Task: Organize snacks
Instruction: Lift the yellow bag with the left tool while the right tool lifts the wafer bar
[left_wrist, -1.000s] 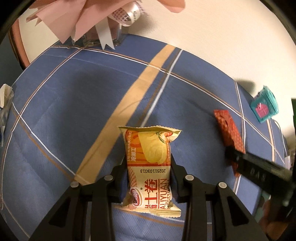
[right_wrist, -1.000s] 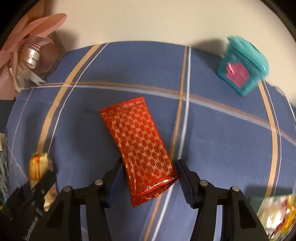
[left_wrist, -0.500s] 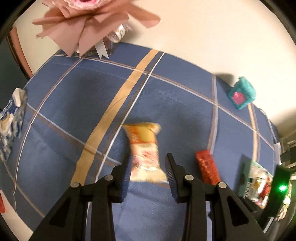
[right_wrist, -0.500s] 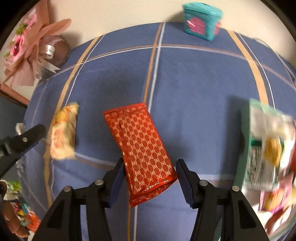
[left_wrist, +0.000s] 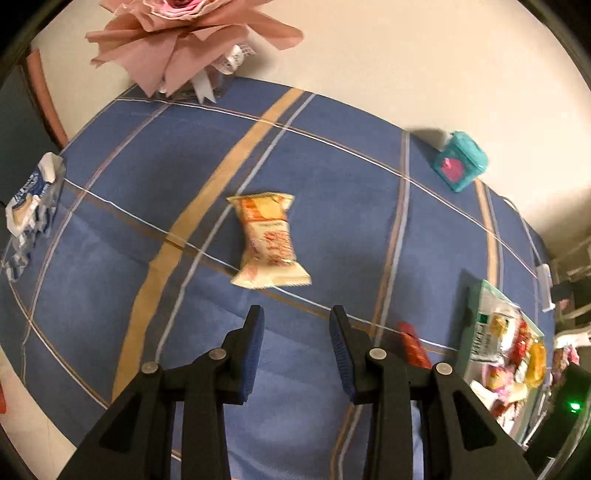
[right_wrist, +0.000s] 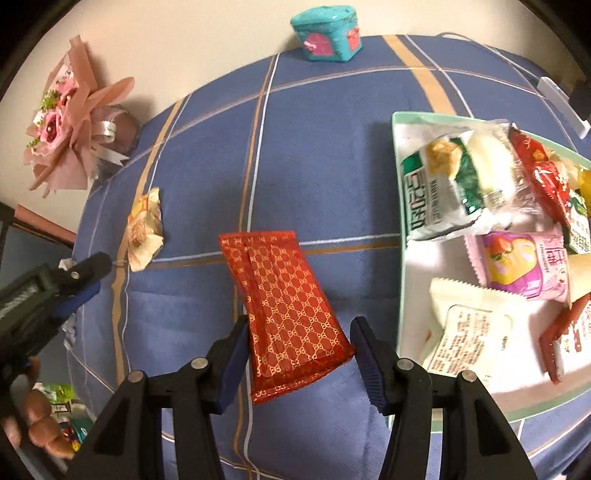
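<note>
A yellow-orange snack packet lies flat on the blue plaid tablecloth, just beyond my left gripper. The left jaws stand a narrow gap apart with nothing between them. In the right wrist view the same packet lies beside the left gripper's tip. My right gripper is shut on the lower end of a red packet with a gold pattern, held above the cloth, left of the tray. That red packet shows edge-on in the left wrist view.
A pale green tray full of several snack packets stands at the right. A teal box sits at the far edge by the wall. A pink bouquet is at far left. A blue-white wrapper lies at the left edge.
The yellow-orange packet has left the left gripper's jaws and lies on the cloth as that gripper rose and drew back. The right gripper carried the red packet rightward to beside the tray.
</note>
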